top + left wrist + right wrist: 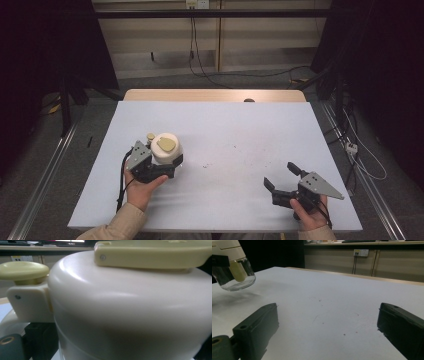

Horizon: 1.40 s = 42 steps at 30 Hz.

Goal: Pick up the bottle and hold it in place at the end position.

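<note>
The table [225, 130], covered in a pale sheet, takes up the middle of the high view, and almost nothing lies on it. The one object in play sits in the lower left part of that view: a round white container [165, 148] with a cream-yellow flap on its top and a small cream knob at its upper-left shoulder. In the right gripper view it appears in the upper left corner [230, 267], where its lower half is clear, with a cream piece inside, and it looks lifted slightly off the sheet, a shadow beneath it.

The left gripper [156, 167] is right at the container, its black jaws closed around the near side of the white body, so that hand has it. Its own view is pressed up against the white dome [130, 307], with the knob [23, 270] at upper left and the flap across the top edge.

The right gripper [285, 180] lies in the lower right of the high view, well apart from the container, jaws spread wide with nothing between them. The container lies up and to the left of those jaws, standing roughly upright on a vertical axis, so I'd judge the right hand must travel left to meet it.

How far the left jaws wrap the body is hidden by the container itself, and whether its base touches the sheet is hard to tell.
</note>
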Each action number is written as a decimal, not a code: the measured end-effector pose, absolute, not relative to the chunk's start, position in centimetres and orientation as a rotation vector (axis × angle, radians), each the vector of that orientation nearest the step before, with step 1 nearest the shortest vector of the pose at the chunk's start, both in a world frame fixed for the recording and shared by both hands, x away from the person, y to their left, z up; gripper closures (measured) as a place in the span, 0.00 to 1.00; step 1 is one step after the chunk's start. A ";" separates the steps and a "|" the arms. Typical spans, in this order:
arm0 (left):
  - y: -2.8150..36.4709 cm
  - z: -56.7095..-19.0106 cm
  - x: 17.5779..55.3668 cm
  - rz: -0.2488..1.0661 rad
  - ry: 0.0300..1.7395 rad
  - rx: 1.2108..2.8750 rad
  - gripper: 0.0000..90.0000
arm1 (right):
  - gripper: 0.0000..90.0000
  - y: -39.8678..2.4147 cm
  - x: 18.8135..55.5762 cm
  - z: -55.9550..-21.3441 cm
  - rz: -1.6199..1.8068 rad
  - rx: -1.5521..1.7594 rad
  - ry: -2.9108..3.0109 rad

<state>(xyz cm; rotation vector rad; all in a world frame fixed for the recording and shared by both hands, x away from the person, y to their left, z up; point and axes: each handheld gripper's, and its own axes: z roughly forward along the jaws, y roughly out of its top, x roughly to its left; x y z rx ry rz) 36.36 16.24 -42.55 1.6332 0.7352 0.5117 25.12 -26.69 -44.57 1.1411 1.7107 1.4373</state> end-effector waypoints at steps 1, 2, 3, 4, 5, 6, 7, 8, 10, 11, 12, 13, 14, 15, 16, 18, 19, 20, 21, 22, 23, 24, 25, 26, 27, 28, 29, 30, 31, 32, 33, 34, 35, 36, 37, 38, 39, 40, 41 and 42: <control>16.2 -42.5 36.5 0.510 0.734 1.633 0.06 | 0.03 -26.7 25.1 -44.6 1.438 1.140 1.711; 16.1 -42.5 36.6 0.510 0.735 1.629 0.06 | 0.03 -26.7 25.1 -44.6 1.438 1.140 1.712; 16.0 -42.5 36.7 0.508 0.738 1.627 0.06 | 0.03 -26.7 25.1 -44.6 1.437 1.140 1.712; 15.9 -42.5 36.8 0.504 0.741 1.624 0.06 | 0.03 -26.7 25.1 -44.6 1.438 1.140 1.712; 15.8 -42.5 36.8 0.506 0.741 1.627 0.06 | 0.03 -26.7 25.1 -44.6 1.438 1.140 1.712; 15.8 -42.5 36.9 0.507 0.741 1.630 0.06 | 0.03 -26.7 25.1 -44.6 1.437 1.140 1.712; 15.7 -42.5 37.0 0.504 0.742 1.631 0.06 | 0.03 -26.7 25.1 -44.6 1.437 1.140 1.712; 15.6 -42.5 37.1 0.500 0.745 1.628 0.06 | 0.03 -26.7 25.1 -44.6 1.438 1.140 1.712; 15.6 -42.5 37.3 0.500 0.742 1.632 0.06 | 0.03 -26.7 25.1 -44.6 1.438 1.137 1.713; 15.4 -42.5 37.4 0.495 0.749 1.631 0.06 | 0.03 -26.7 25.1 -44.6 1.437 1.134 1.714; 15.3 -42.6 37.5 0.489 0.752 1.630 0.06 | 0.03 -26.7 25.1 -44.5 1.436 1.134 1.716; 15.2 -42.6 37.6 0.490 0.751 1.635 0.06 | 0.03 -26.7 25.1 -44.5 1.437 1.133 1.716; 15.1 -42.6 37.7 0.493 0.748 1.639 0.06 | 0.03 -26.7 25.1 -44.6 1.435 1.130 1.718; 14.9 -42.6 37.7 0.489 0.751 1.639 0.06 | 0.03 -26.6 25.1 -44.5 1.436 1.133 1.717; 14.8 -42.6 37.8 0.489 0.751 1.640 0.06 | 0.03 -26.6 25.1 -44.6 1.437 1.134 1.717; 14.6 -42.6 38.0 0.484 0.746 1.646 0.06 | 0.03 -26.6 25.1 -44.5 1.437 1.137 1.714; 14.4 -42.6 38.0 0.483 0.745 1.647 0.06 | 0.03 -26.6 25.1 -44.5 1.439 1.137 1.714; 14.3 -42.6 38.1 0.479 0.744 1.648 0.06 | 0.03 -26.6 25.1 -44.6 1.436 1.132 1.717; 14.1 -42.6 38.1 0.475 0.743 1.649 0.06 | 0.03 -26.7 25.2 -44.6 1.434 1.129 1.718; 14.0 -42.6 38.3 0.477 0.734 1.656 0.06 | 0.03 -26.7 25.2 -44.6 1.435 1.129 1.719; 13.9 -42.6 38.3 0.473 0.735 1.660 0.06 | 0.03 -26.7 25.2 -44.6 1.436 1.129 1.718; 13.7 -42.7 38.3 0.464 0.741 1.658 0.06 | 0.03 -26.7 25.2 -44.6 1.435 1.131 1.718; 13.5 -42.7 38.4 0.463 0.739 1.659 0.06 | 0.03 -26.7 25.2 -44.6 1.435 1.129 1.719; 13.4 -42.8 38.4 0.460 0.738 1.661 0.06 | 0.03 -26.6 25.1 -44.5 1.436 1.132 1.717; 13.3 -42.8 38.5 0.455 0.737 1.660 0.06 | 0.03 -26.7 25.2 -44.6 1.435 1.129 1.719; 13.2 -42.8 38.5 0.455 0.741 1.659 0.06 | 0.03 -26.7 25.1 -44.5 1.435 1.129 1.719; 13.1 -42.8 38.6 0.457 0.732 1.664 0.06 | 0.03 -26.7 25.1 -44.5 1.436 1.128 1.718; 13.0 -42.8 38.6 0.452 0.736 1.661 0.06 | 0.03 -26.7 25.1 -44.5 1.435 1.127 1.719; 12.9 -42.8 38.7 0.452 0.740 1.663 0.06 | 0.03 -26.7 25.1 -44.5 1.436 1.126 1.719; 12.8 -42.8 38.7 0.450 0.738 1.663 0.06 | 0.03 -26.7 25.1 -44.5 1.436 1.126 1.718; 12.7 -42.9 38.8 0.447 0.734 1.662 0.06 | 0.03 -26.7 25.1 -44.5 1.436 1.126 1.719; 12.6 -42.9 38.9 0.450 0.731 1.665 0.06 | 0.03 -26.7 25.2 -44.5 1.436 1.127 1.719; 12.5 -42.9 39.0 0.445 0.731 1.665 0.06 | 0.03 -26.7 25.2 -44.5 1.436 1.126 1.719; 12.4 -42.9 39.0 0.444 0.737 1.664 0.06 | 0.03 -26.7 25.2 -44.5 1.436 1.126 1.720; 12.3 -43.0 39.1 0.443 0.737 1.666 0.06 | 0.03 -26.7 25.2 -44.5 1.436 1.126 1.720; 12.2 -43.0 39.2 0.442 0.733 1.672 0.06 | 0.03 -26.7 25.2 -44.5 1.436 1.124 1.720; 12.1 -43.0 39.2 0.442 0.731 1.673 0.06 | 0.03 -26.7 25.2 -44.5 1.435 1.123 1.720; 12.0 -43.0 39.3 0.441 0.731 1.675 0.06 | 0.03 -26.7 25.2 -44.5 1.436 1.123 1.720; 11.9 -43.0 39.3 0.440 0.728 1.677 0.06 | 0.03 -26.7 25.2 -44.5 1.436 1.122 1.720; 11.8 -43.0 39.3 0.441 0.726 1.681 0.06 | 0.03 -26.7 25.2 -44.5 1.437 1.123 1.719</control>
